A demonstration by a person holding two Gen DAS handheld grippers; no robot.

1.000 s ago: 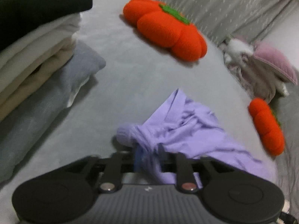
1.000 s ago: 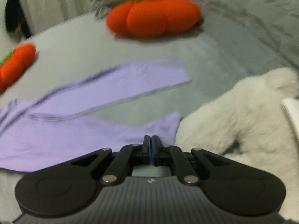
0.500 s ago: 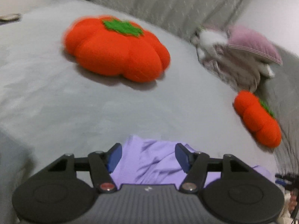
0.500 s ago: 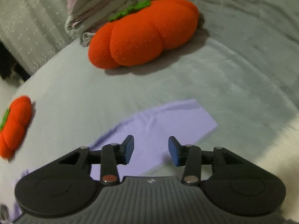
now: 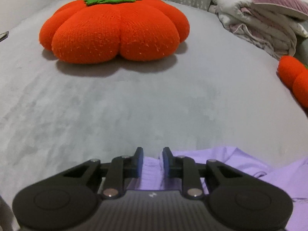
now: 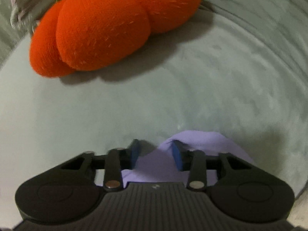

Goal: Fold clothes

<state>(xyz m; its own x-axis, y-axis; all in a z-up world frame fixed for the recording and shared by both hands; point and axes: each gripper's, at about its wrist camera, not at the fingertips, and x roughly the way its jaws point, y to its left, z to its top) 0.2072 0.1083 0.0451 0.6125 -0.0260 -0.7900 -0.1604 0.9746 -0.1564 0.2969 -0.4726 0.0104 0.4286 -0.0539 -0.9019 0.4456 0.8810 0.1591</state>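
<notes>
In the left wrist view, the left gripper (image 5: 153, 158) is pointing down at a grey bed (image 5: 134, 105), and its fingers (image 5: 139, 160) have just been closing; a ridge of the lilac garment (image 5: 279, 177) is standing between them, but I cannot tell whether the blue pads are pressing on it, since a narrow gap is showing beside the cloth. The garment is lying bunched at the near edge of the view, spreading out to the right of the gripper. Well beyond it, a large orange pumpkin cushion (image 5: 115, 28) with a green top is resting on the bed, a smaller orange cushion (image 5: 294, 80) is sitting at the right edge, and a heap of pale bedding (image 5: 259, 25) with a pink pillow (image 5: 277, 2) is lying in the far right corner. In the right wrist view, the right gripper (image 6: 156, 155) is also tilting down over the bed (image 6: 173, 96), and its fingers (image 6: 176, 156) have just been closing too, though they are standing visibly apart. A raised corner of the garment (image 6: 204, 140) is sitting between them and draping round the right-hand finger, while the left-hand finger is standing clear of the cloth, so nothing is being gripped. Farther off, an orange cushion (image 6: 107, 25) is lying on the bed, blurred.
</notes>
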